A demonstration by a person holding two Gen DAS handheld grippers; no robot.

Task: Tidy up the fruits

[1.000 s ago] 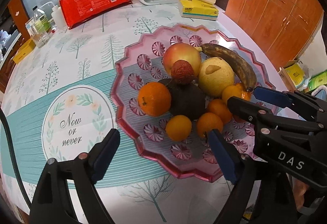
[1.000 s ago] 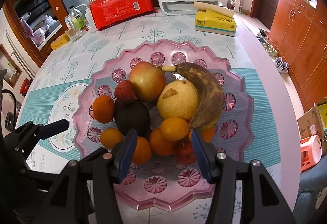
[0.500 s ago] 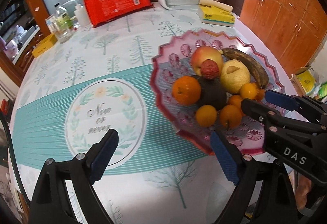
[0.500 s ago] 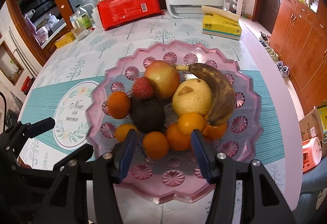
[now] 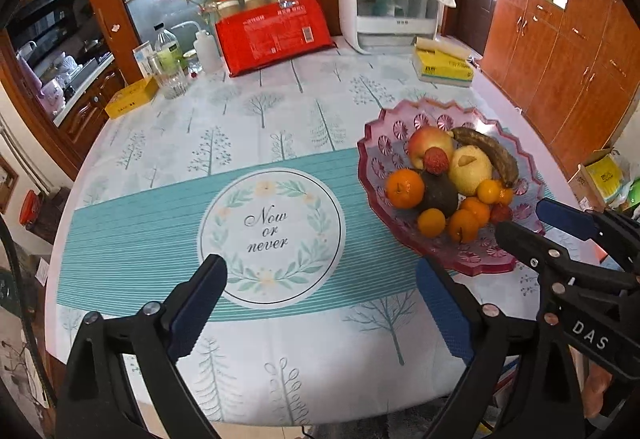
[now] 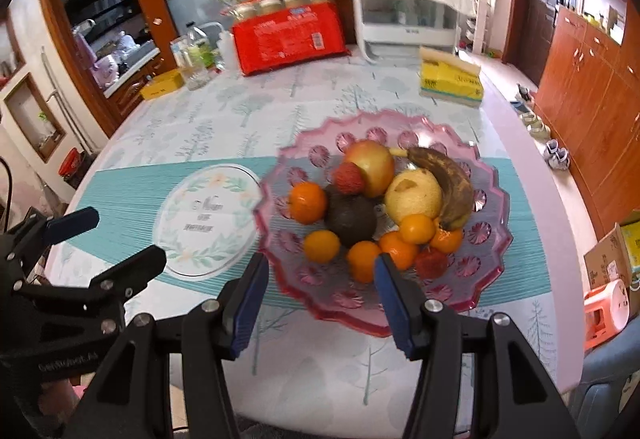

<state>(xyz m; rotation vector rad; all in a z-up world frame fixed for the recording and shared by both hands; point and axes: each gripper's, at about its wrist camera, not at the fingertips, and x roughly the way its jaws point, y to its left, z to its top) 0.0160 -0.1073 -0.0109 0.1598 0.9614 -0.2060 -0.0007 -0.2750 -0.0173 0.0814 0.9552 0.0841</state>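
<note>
A pink scalloped plate [image 5: 370, 155] [image 6: 490, 281] on the tree-print tablecloth holds a pile of fruit: an apple [image 5: 428, 147] [image 6: 372, 163], a pear [image 5: 470, 167] [image 6: 414, 195], a browned banana [image 5: 492, 153] [image 6: 448, 183], a dark avocado [image 5: 438, 193] [image 6: 352, 219], a red lychee [image 5: 436, 161] and several oranges [image 6: 307, 202]. My left gripper [image 5: 320, 271] hovers over the round "Now or never" print, left of the plate; its jaws are opening with nothing between them. My right gripper [image 6: 320, 263] hangs above the plate's near rim, open and empty.
At the table's far side stand a red multipack [image 5: 272, 35], a white appliance under a cloth [image 5: 394, 11], a yellow tissue pack [image 5: 444, 67], bottles [image 5: 168, 55] and a small yellow box [image 5: 130, 101]. Wooden cabinets [image 5: 560, 71] line the right. The table's near edge lies just below both grippers.
Both grippers have pulled back and up from the plate, which looks smaller now. The left one has also drifted left over the round print, and its jaws stand wider.
</note>
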